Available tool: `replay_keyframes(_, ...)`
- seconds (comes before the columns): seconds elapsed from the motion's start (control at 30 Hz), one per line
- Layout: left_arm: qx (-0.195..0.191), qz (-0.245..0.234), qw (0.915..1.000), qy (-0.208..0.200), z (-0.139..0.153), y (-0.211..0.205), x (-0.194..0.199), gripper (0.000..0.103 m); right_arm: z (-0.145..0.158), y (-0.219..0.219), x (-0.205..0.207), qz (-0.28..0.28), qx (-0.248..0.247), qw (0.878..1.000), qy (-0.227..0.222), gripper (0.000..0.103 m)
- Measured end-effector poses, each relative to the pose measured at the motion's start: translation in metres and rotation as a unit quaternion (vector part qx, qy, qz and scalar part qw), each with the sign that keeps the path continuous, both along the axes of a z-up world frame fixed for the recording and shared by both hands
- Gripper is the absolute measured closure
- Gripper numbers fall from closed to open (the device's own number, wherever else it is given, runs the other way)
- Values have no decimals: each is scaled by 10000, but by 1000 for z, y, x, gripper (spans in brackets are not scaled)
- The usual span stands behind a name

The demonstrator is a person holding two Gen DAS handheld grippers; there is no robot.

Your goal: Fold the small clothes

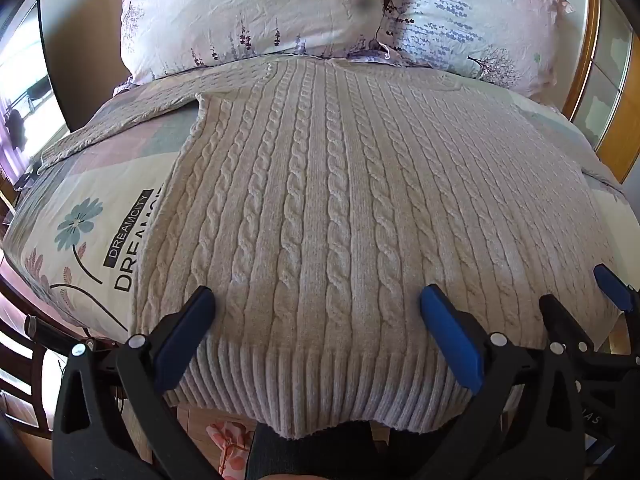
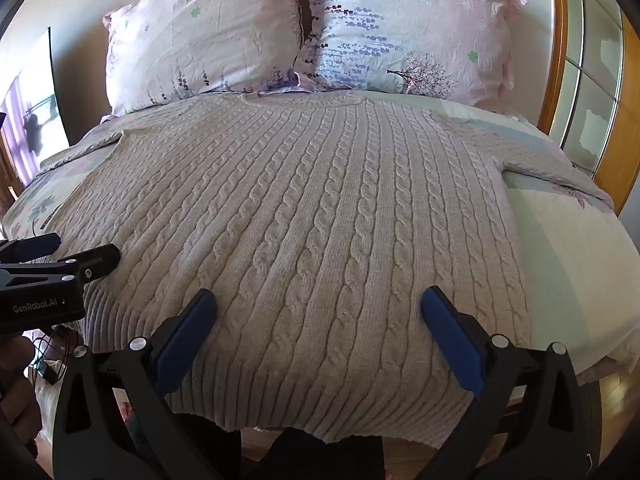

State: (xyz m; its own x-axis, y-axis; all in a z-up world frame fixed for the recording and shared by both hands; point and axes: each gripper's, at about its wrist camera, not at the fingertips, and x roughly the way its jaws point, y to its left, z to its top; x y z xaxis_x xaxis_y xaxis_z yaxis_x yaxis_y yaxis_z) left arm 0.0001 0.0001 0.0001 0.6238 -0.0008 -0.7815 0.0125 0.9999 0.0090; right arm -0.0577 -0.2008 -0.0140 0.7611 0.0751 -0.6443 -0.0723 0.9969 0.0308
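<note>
A bed (image 2: 560,248) with two floral pillows (image 2: 208,40) at its head; wooden headboard (image 2: 560,60) right, bright window (image 2: 32,120) left.

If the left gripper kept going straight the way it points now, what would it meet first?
The left gripper is open, low over the hem of the cable-knit sweater. Going straight on, it would likely brush the sweater's body first, with the pillows beyond. How high it sits is unclear.
</note>
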Motion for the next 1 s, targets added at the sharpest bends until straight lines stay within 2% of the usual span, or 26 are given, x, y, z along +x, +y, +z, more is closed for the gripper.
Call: replay_keyframes(1.0, 16, -3, 10000, -23, 0, 0, 0, 2, 0, 0, 0, -1, 3, 10000, -54, 1)
